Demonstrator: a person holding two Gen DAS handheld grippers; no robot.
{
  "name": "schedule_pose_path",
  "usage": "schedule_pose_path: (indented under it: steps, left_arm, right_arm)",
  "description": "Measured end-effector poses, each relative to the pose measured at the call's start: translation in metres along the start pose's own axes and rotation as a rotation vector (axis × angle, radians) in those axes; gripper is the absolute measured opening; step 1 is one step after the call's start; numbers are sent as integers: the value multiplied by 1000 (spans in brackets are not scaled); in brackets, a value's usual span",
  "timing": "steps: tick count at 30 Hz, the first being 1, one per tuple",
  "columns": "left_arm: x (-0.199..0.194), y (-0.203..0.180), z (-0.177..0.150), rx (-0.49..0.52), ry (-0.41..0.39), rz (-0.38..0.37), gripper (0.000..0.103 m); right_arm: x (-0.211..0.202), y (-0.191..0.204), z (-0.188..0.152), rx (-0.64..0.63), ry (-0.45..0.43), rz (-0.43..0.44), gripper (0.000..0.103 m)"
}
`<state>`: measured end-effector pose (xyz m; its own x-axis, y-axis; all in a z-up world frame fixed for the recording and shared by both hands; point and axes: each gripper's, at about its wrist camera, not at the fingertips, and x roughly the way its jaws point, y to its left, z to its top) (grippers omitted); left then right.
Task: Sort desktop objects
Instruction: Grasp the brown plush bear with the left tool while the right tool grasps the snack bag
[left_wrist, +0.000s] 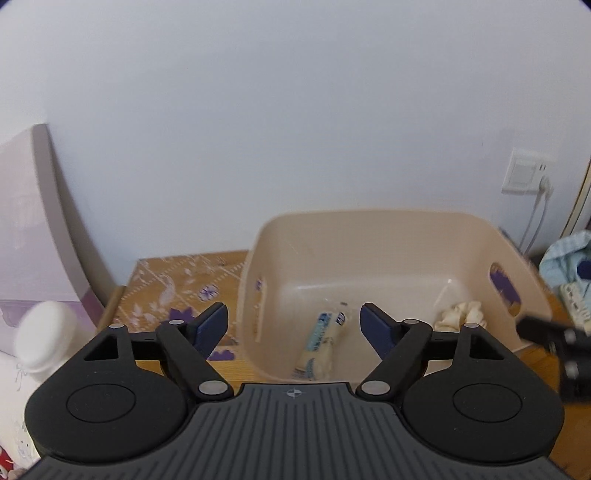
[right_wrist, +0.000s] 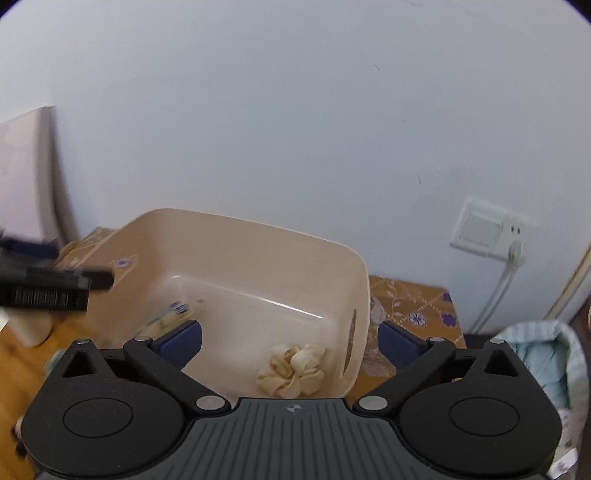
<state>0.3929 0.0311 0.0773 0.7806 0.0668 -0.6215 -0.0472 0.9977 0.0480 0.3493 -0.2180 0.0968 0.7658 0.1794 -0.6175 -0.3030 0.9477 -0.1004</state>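
the beige plastic bin is already holding a wrapped tube and a crumpled cream scrunchie (so sorting is looking partly done). the left gripper and right gripper are both hovering wide apart, gripping nothing. a white bottle is sitting outside, possibly next.
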Motion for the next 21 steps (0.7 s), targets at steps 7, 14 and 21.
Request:
schedule_pose_path:
  steps: [7, 14, 21]
  left_arm:
    - [-51, 23, -7, 20, -30, 8, 83]
    - [-67, 35, -47, 72, 49, -32, 84]
    - [-59, 36, -102, 195, 142, -48, 84]
  right_arm:
    - [-46, 25, -24, -121, -31, 55, 103]
    - [-67, 41, -51, -222, -74, 119, 103]
    - [-53, 49, -73, -332, -21, 140, 103]
